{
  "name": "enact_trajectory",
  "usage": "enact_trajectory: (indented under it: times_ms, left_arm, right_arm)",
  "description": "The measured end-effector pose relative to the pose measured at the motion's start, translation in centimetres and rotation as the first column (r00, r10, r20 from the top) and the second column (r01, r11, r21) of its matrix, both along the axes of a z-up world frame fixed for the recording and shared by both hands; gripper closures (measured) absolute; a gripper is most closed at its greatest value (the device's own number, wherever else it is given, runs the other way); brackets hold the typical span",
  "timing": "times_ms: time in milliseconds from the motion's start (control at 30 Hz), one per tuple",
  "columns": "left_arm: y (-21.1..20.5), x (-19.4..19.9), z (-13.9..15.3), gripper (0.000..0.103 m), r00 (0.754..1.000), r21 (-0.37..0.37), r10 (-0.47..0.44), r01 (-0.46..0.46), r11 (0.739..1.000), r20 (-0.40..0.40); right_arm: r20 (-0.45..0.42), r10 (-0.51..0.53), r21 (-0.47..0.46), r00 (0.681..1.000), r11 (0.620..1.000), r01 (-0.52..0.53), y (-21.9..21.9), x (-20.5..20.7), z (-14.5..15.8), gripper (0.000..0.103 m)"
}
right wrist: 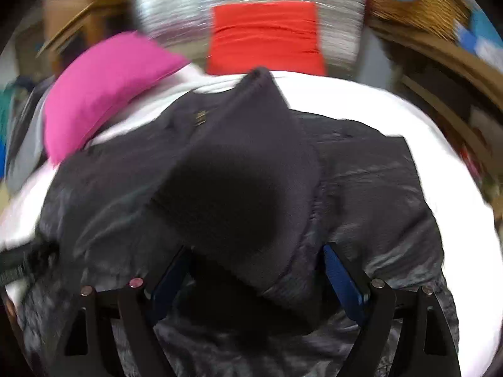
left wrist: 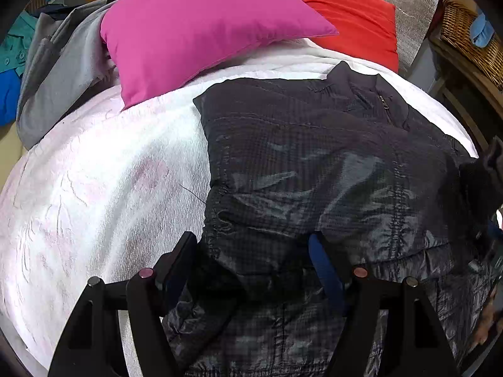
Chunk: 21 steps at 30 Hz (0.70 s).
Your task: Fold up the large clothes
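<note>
Left wrist view: a dark quilted jacket is spread on a white bedspread, its collar toward the pillows and its hem nearest the camera. The left gripper is seen with jaws wide, set astride the jacket's near-left edge; whether the pads press the cloth cannot be told. In the right wrist view, much blurred, the right gripper is shown with jaws wide and a dark flap of the jacket, seemingly a sleeve, lying over the body between them, not pinched.

The step in hand is judged to be the folding-in of the sleeves, with the right-side flap apparently laid across. The next move is likely to call for the left edge to be gripped and carried inward over the body.

Open bedspread is left to the jacket's left. A pink pillow and a red pillow crowd the far edge, and a wicker basket stands beyond the right side
</note>
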State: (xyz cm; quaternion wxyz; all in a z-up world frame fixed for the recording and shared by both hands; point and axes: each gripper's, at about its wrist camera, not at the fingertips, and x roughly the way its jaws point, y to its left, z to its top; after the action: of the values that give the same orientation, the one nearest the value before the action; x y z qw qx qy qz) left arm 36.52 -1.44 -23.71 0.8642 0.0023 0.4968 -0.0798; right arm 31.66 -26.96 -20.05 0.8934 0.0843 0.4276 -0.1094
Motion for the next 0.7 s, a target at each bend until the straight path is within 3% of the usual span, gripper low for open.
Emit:
enact_trajectory:
  times_ms: [100, 167, 333, 433, 500, 533, 600, 700]
  left_arm:
    - [0.2, 0.0, 0.0, 0.029, 1.000, -0.008, -0.003, 0.003, 1.000, -0.004]
    - [0.2, 0.0, -0.1, 0.029, 1.000, -0.011, 0.000, 0.000, 1.000, -0.006]
    - [0.2, -0.1, 0.2, 0.029, 1.000, -0.016, 0.001, -0.001, 1.000, -0.008]
    - [0.7, -0.1, 0.6, 0.029, 1.000, -0.052, 0.011, -0.011, 0.999, -0.009]
    - [1.3, 0.0, 0.8, 0.029, 1.000, -0.086, 0.023, -0.023, 0.996, -0.012]
    - [1.5, 0.0, 0.9, 0.029, 1.000, -0.099, 0.028, -0.029, 0.995, -0.011]
    - [2.1, 0.0, 1.1, 0.029, 0.999, -0.110, 0.041, -0.040, 0.993, -0.001]
    - [2.8, 0.0, 1.7, 0.029, 0.998, -0.119, 0.056, -0.053, 0.991, 0.021]
  right_arm:
    - [0.058, -0.142, 0.184, 0.988, 0.974, 0.129, -5.2, -1.6, 1.0, 0.016]
    - [0.076, -0.225, 0.309, 0.971, 0.932, 0.192, -8.6, -2.9, 1.3, 0.016]
    - [0.056, -0.284, 0.598, 0.957, 0.777, 0.195, -14.8, -5.0, -0.5, 0.023]
    - [0.045, -0.270, 0.669, 0.962, 0.723, 0.172, -15.8, -5.6, -1.2, 0.041]
    - [0.019, -0.269, 0.695, 0.963, 0.696, 0.181, -16.1, -5.7, -1.9, 0.067]
    - [0.003, -0.272, 0.696, 0.962, 0.691, 0.194, -16.3, -5.7, -2.1, 0.074]
    - [-0.003, -0.279, 0.686, 0.960, 0.698, 0.205, -16.4, -5.8, -2.1, 0.084]
    - [0.061, -0.301, 0.659, 0.952, 0.728, 0.189, -16.2, -6.2, -0.7, 0.088]
